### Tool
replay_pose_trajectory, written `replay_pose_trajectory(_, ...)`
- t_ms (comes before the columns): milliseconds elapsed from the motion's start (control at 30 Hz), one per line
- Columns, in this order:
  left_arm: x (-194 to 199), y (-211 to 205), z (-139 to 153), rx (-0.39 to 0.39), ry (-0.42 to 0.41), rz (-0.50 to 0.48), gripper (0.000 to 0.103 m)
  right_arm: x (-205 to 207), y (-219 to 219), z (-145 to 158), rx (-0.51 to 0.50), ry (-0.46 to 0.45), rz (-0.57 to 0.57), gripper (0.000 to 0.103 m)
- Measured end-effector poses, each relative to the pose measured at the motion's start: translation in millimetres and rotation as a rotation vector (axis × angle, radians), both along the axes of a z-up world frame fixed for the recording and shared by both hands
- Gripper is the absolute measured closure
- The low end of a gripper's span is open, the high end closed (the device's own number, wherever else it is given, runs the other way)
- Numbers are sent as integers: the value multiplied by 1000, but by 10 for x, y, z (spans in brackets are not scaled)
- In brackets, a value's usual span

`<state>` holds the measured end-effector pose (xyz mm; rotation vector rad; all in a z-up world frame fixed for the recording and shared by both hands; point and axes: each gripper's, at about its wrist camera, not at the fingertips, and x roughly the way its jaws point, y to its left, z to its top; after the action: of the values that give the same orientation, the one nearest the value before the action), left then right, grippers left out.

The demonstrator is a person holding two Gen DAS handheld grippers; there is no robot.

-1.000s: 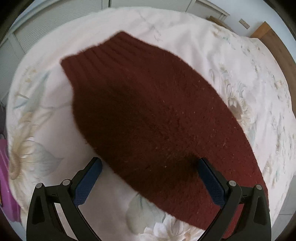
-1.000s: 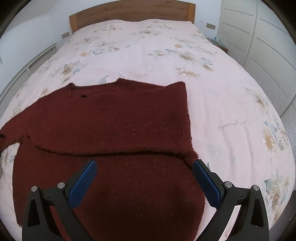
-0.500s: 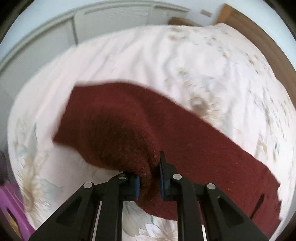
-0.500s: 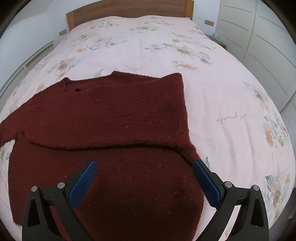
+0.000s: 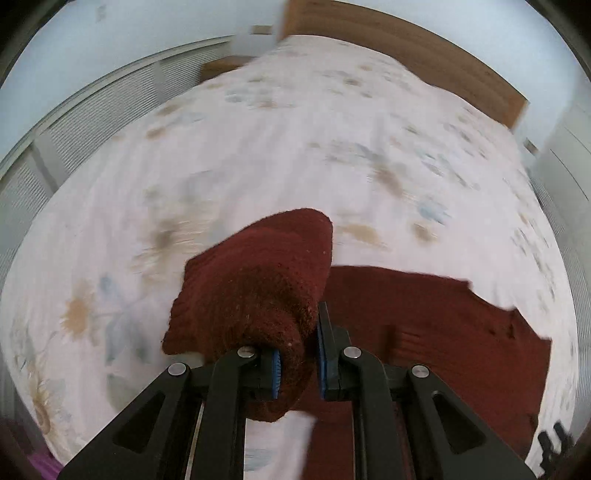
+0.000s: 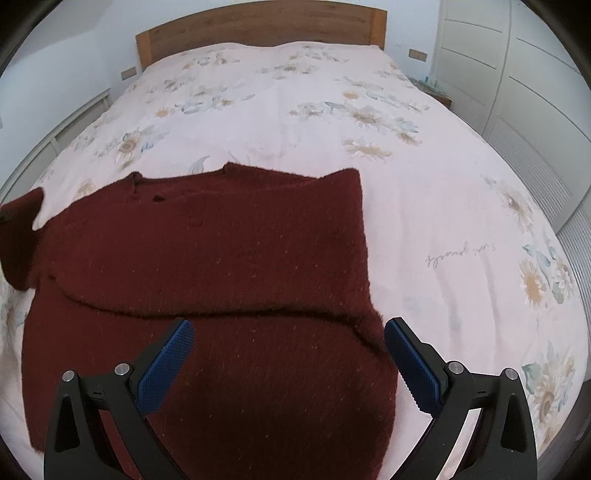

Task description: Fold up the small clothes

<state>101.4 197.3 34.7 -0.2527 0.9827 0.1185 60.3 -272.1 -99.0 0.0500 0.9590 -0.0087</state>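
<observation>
A dark red knitted sweater lies flat on the bed, with one sleeve folded across its body. My left gripper is shut on the other sleeve and holds it lifted above the bedspread; the sweater body lies to its right. In the right wrist view that lifted sleeve shows at the far left edge. My right gripper is open and empty, hovering over the sweater's lower part near its right edge.
The bed has a pale floral bedspread and a wooden headboard. White wardrobe doors stand at the right side. A white slatted unit runs along the bed's left side.
My left gripper has closed on the sleeve, lifted it, and swung toward the sweater body. My right gripper has stayed open, barely shifting over the sweater.
</observation>
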Motion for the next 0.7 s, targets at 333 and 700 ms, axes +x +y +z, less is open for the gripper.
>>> replay_pose_trajectory(333, 398, -1441, -208, 1, 13, -246, 92, 142, -236, 189, -1, -28, -12, 0)
replay_pose_trajectory(700, 496, -2543, -570, 41, 41, -410, 92, 65, -390, 75, 22, -3, -34, 0)
